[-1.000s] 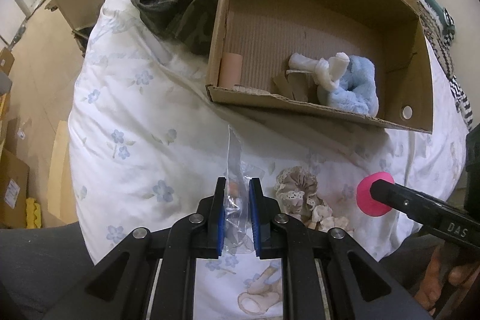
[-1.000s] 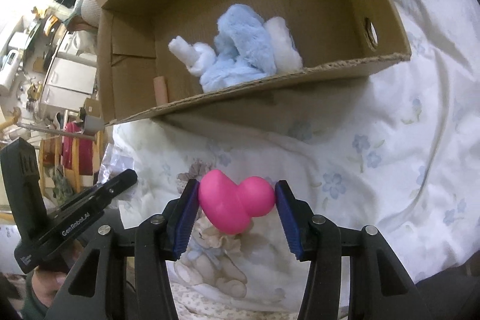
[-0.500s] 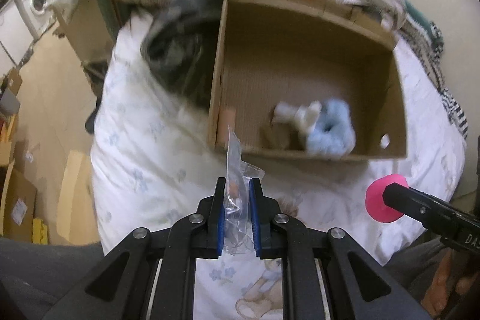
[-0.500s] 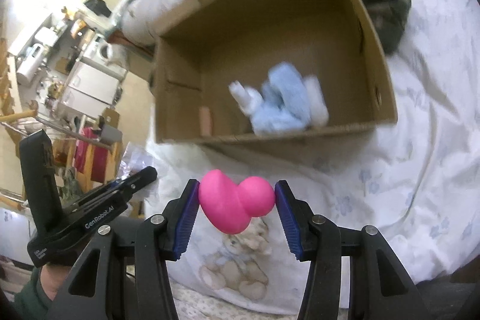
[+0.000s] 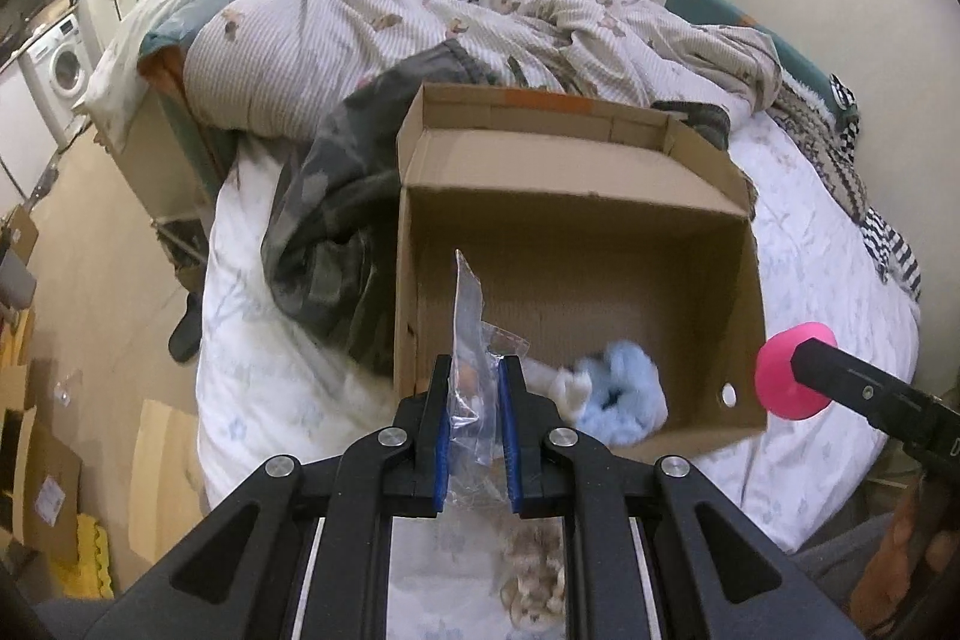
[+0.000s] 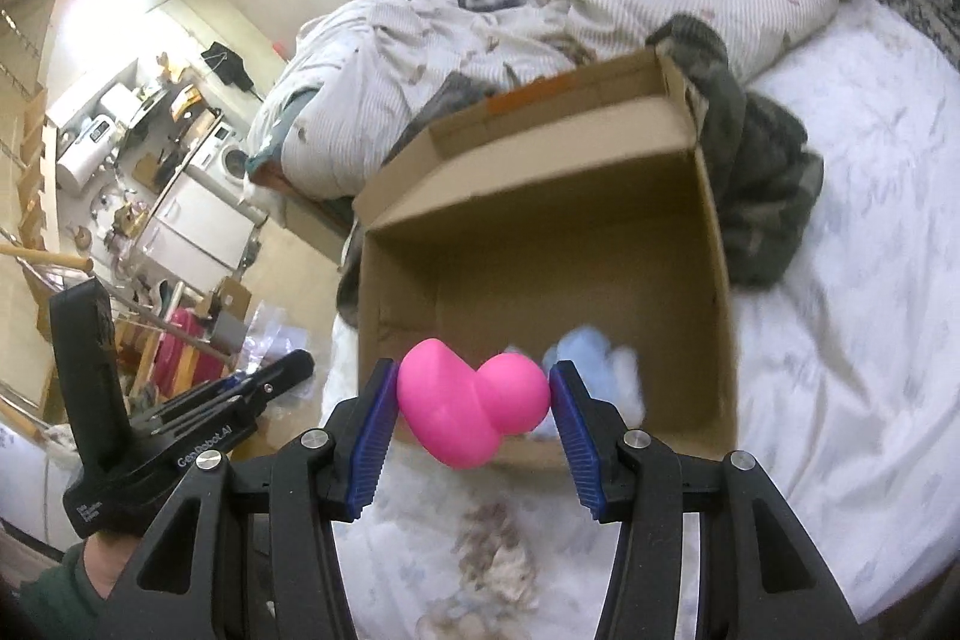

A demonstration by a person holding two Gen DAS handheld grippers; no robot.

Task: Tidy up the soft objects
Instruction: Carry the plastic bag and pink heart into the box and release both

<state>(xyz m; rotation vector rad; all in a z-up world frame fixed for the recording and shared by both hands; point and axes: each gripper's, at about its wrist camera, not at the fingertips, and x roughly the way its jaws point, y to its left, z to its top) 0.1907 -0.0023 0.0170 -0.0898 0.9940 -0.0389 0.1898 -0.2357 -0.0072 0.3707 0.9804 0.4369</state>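
Note:
My left gripper (image 5: pixel 474 388) is shut on a clear plastic bag (image 5: pixel 471 340) with something small and orange inside; the bag sticks up past the blue pads. My right gripper (image 6: pixel 474 400) is shut on a pink heart-shaped soft toy (image 6: pixel 465 409), which also shows at the right edge of the left wrist view as a pink toy (image 5: pixel 780 382). Both hang above the near side of an open cardboard box (image 5: pixel 570 196) on the bed. A light blue fluffy toy (image 5: pixel 624 394) lies in the box's near part, partly hidden behind the heart in the right wrist view.
A beige lace scrunchie (image 6: pixel 498 556) lies on the white flowered sheet (image 5: pixel 252 358) in front of the box. A dark camouflage garment (image 5: pixel 324 220) is bunched at the box's left side. A striped duvet (image 5: pixel 372 10) is piled behind. The left gripper's body (image 6: pixel 180 436) shows at lower left.
Both grippers have risen and tipped up, each still holding its object. The box now sits lower in view, and the duvet and wall behind it have come into sight.

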